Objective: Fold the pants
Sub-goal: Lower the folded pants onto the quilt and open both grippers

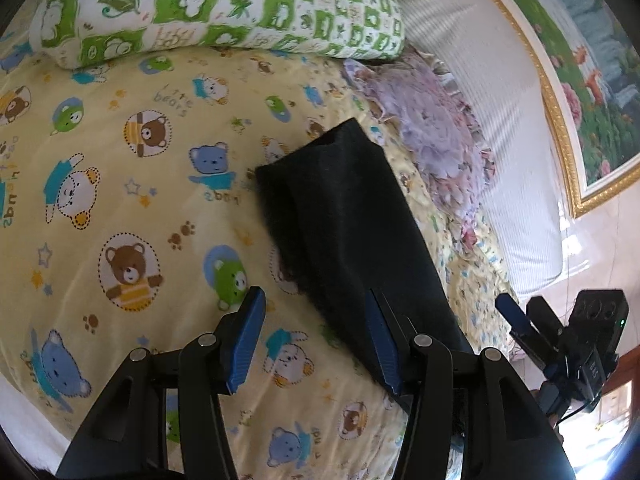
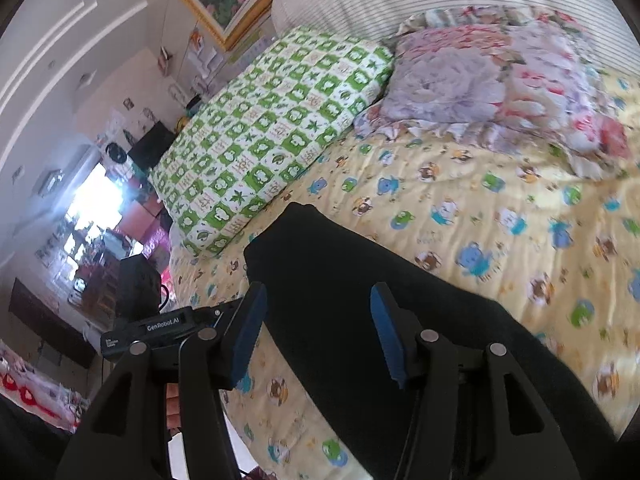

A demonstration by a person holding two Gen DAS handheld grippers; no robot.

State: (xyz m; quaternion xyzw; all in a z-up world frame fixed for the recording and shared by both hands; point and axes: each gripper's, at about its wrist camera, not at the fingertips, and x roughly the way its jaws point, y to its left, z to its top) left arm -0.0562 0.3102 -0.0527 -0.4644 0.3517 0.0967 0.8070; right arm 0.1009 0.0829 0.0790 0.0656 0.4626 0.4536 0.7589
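Note:
Black pants (image 1: 344,216) lie flat in a long strip on the yellow bear-print bedsheet (image 1: 120,184). In the left wrist view my left gripper (image 1: 314,340) is open, its right finger over the pants' near edge and its left finger over bare sheet. My right gripper (image 1: 516,320) shows at the right edge of that view, off the bed's side. In the right wrist view my right gripper (image 2: 318,334) is open and empty above the pants (image 2: 360,300), which run from the middle toward the lower right. The left gripper's body (image 2: 160,330) shows at the left.
A green-and-white checked pillow (image 1: 224,4) (image 2: 272,136) and a floral purple pillow (image 1: 432,136) (image 2: 500,84) lie at the head of the bed. A striped headboard (image 1: 500,92) and a gold-framed picture (image 1: 580,80) stand behind. The bed's edge (image 2: 256,420) drops to the floor.

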